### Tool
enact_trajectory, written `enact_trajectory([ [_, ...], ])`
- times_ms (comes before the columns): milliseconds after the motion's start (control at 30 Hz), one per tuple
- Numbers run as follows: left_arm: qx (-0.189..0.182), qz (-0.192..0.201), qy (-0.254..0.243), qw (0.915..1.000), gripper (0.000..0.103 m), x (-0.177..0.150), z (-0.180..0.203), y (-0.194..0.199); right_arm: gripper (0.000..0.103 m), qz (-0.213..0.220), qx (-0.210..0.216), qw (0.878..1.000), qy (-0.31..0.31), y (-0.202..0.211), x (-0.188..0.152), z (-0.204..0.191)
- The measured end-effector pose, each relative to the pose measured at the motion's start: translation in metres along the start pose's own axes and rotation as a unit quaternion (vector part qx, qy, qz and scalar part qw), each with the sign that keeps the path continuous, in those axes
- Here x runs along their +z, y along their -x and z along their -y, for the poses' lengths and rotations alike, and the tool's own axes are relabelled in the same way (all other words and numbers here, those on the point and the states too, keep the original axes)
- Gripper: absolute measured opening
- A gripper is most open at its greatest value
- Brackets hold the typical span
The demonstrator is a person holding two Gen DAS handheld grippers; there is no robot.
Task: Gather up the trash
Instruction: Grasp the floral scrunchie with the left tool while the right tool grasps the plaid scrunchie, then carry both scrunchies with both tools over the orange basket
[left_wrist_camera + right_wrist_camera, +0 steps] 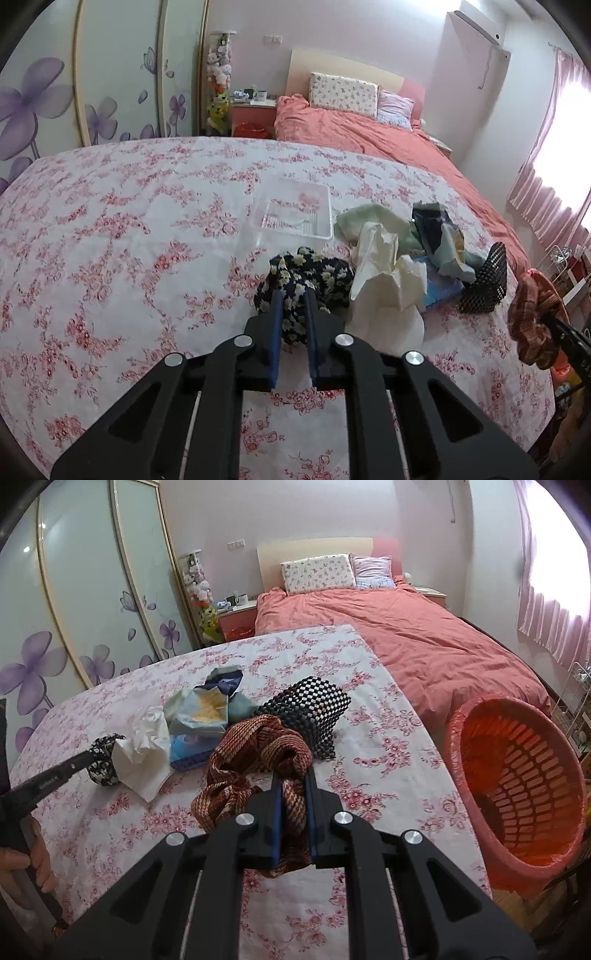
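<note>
My left gripper (294, 295) is shut on a black scrunchie with a daisy print (306, 273), which rests on the floral tablecloth; it also shows in the right wrist view (102, 760). My right gripper (294, 773) is shut on a brown-orange patterned scrunchie (258, 749) and holds it above the table; this scrunchie shows at the right edge of the left wrist view (532, 317). A pile of trash lies between them: crumpled white tissue (388, 269), an open snack bag (203, 709), a blue packet (188, 751). A red basket lined with a red bag (517, 786) stands right of the table.
A clear plastic tray (293, 210) lies on the tablecloth (110, 240) behind the pile. A black-and-white checkered pouch (314, 705) lies beside the trash. A bed with a salmon duvet (424, 642) stands behind the table. Wardrobe doors (92, 590) line the left.
</note>
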State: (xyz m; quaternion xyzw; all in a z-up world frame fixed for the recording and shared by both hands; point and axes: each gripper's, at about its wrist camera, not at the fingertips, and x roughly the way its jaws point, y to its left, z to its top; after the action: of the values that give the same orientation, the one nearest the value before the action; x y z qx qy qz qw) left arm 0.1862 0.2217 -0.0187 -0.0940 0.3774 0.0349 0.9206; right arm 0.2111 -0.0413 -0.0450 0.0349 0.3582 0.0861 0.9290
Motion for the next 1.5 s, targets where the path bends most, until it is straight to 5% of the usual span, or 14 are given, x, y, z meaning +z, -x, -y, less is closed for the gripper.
enact_trajectory([
  [100, 0.006, -0.008, 0.006, 0.9999, 0.024, -0.003, 0.0, -0.007, 0.012, -0.003, -0.003, 1.0, 0.001, 0.0, -0.001, 0.002],
  [167, 0.013, -0.003, 0.012, 0.9998, 0.043, -0.002, 0.0, -0.011, 0.012, -0.005, -0.004, 1.0, 0.001, -0.001, -0.002, 0.002],
  [300, 0.005, -0.007, 0.013, 0.9999, 0.044, 0.002, -0.001, -0.021, 0.012, -0.012, -0.006, 1.0, 0.001, -0.005, -0.003, 0.003],
  [400, 0.008, -0.025, 0.006, 0.9996, 0.043, 0.002, 0.0, -0.036, 0.012, -0.016, -0.006, 1.0, -0.001, -0.009, -0.004, 0.003],
  [467, 0.001, -0.034, 0.007, 0.9994, 0.019, 0.0, 0.0, -0.04, 0.012, -0.018, -0.006, 1.0, -0.002, -0.01, -0.005, 0.003],
  [567, -0.012, -0.029, 0.013, 0.9994, 0.012, 0.001, -0.004, -0.034, 0.012, -0.016, -0.007, 1.0, -0.001, -0.008, -0.005, 0.003],
  [900, -0.011, 0.024, 0.011, 0.9996, 0.012, 0.022, -0.004, 0.021, 0.012, 0.021, 0.001, 1.0, -0.02, 0.013, 0.008, 0.012],
  [1100, -0.03, 0.039, -0.011, 0.9987, 0.012, 0.025, 0.027, 0.04, 0.012, 0.048, -0.004, 0.998, -0.032, 0.033, 0.013, 0.024],
  [1500, -0.131, 0.049, -0.079, 0.987, 0.012, 0.019, 0.133, 0.052, 0.012, 0.15, -0.098, 0.981, -0.069, 0.094, 0.017, 0.075],
])
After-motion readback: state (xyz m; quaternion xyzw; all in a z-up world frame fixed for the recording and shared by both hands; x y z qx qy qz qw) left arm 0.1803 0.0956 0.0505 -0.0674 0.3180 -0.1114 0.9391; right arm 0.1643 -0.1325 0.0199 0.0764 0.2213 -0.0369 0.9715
